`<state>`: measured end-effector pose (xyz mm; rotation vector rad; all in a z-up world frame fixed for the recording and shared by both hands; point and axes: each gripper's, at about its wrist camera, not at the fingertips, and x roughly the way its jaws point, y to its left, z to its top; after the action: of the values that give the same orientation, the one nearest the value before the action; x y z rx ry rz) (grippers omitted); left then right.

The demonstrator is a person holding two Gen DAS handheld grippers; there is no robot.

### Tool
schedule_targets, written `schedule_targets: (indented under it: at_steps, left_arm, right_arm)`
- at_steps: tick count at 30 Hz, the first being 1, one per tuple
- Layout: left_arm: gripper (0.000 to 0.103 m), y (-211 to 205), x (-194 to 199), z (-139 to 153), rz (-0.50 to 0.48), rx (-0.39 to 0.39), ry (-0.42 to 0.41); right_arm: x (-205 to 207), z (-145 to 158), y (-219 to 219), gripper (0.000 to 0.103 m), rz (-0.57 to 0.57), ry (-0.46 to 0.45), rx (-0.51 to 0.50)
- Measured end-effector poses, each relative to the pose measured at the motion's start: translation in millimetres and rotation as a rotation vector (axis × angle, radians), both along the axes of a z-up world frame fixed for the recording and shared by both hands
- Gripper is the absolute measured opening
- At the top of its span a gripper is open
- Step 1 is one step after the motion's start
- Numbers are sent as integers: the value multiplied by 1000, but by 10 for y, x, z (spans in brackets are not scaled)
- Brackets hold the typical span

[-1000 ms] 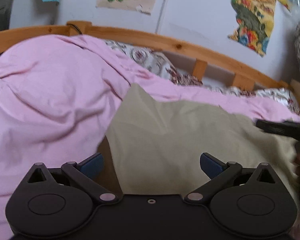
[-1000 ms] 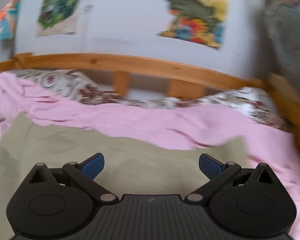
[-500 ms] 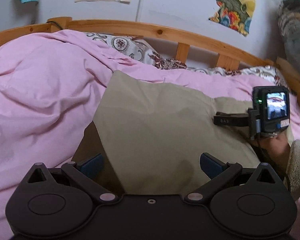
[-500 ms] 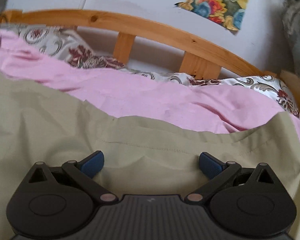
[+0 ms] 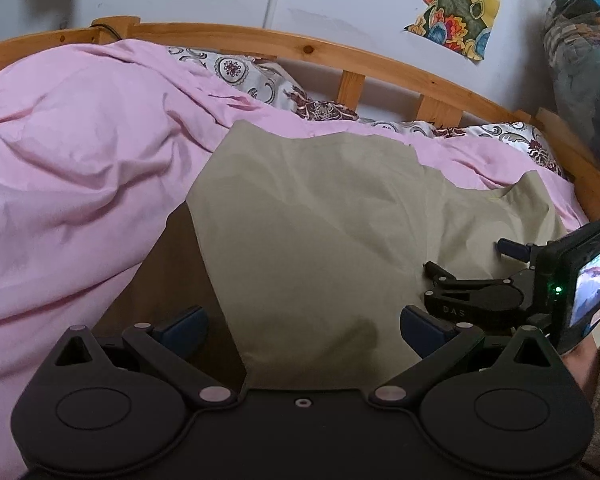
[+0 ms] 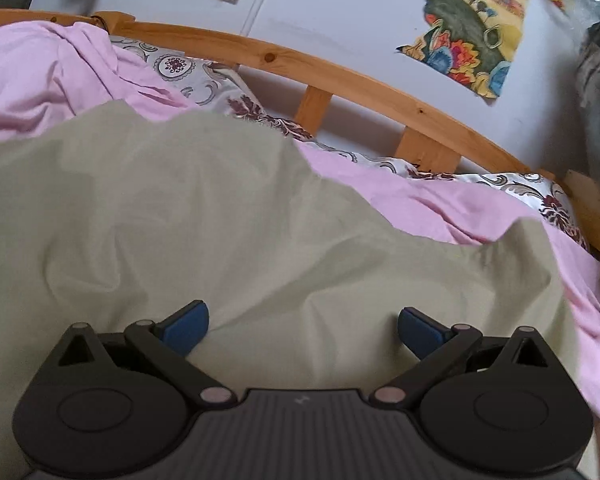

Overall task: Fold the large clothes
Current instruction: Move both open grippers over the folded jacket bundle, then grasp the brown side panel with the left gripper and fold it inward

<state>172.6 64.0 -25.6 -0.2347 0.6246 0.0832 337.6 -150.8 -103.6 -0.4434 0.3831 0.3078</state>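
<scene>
A large olive-green cloth (image 5: 324,224) lies spread on the bed over a pink duvet (image 5: 72,160); it also fills the right wrist view (image 6: 204,216). My left gripper (image 5: 302,326) is open and empty, low over the cloth's near left edge. My right gripper (image 6: 302,326) is open and empty over the cloth's near part. The right gripper also shows in the left wrist view (image 5: 500,292) at the right, resting over the cloth, with its camera screen lit.
A wooden bed rail (image 5: 380,60) runs along the far side against a white wall with posters (image 5: 456,4). Patterned pillows (image 5: 260,80) lie under the rail. A dark brown surface (image 5: 172,280) shows under the cloth's left edge. Piled clothes (image 5: 584,64) stand at far right.
Both grippers have drawn back toward the near side. The right gripper has dropped lower at the right of the left wrist view. The cloth's far edge now looks more rumpled.
</scene>
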Motion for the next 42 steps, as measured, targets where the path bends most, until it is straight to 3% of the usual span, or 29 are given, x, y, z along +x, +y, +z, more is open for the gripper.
schedule_targets:
  at_steps: [7, 13, 21, 31, 34, 38, 41, 42]
  left_arm:
    - [102, 23, -158, -26, 48, -82, 8]
    - [102, 12, -284, -114, 43, -117, 37]
    - [102, 172, -173, -236, 127, -172, 84]
    - [102, 202, -36, -341, 146, -228, 100]
    - [102, 242, 78, -431, 191, -285, 96]
    - [102, 235, 192, -477, 244, -293, 63]
    - [93, 205, 218, -452, 295, -282, 61]
    - [85, 178, 213, -428, 323, -264, 62]
  right_arm:
    - [-6, 148, -106, 103, 5, 52, 50]
    - [-554, 521, -378, 103, -5, 86, 82]
    - [-873, 49, -315, 103, -50, 16, 131]
    - [-896, 18, -333, 103, -35, 11, 166]
    - [-888, 27, -358, 103, -31, 21, 185]
    - [-852, 48, -427, 103, -25, 55, 237]
    - [-843, 65, -477, 103, -23, 69, 270]
    - [-852, 73, -482, 103, -24, 65, 272]
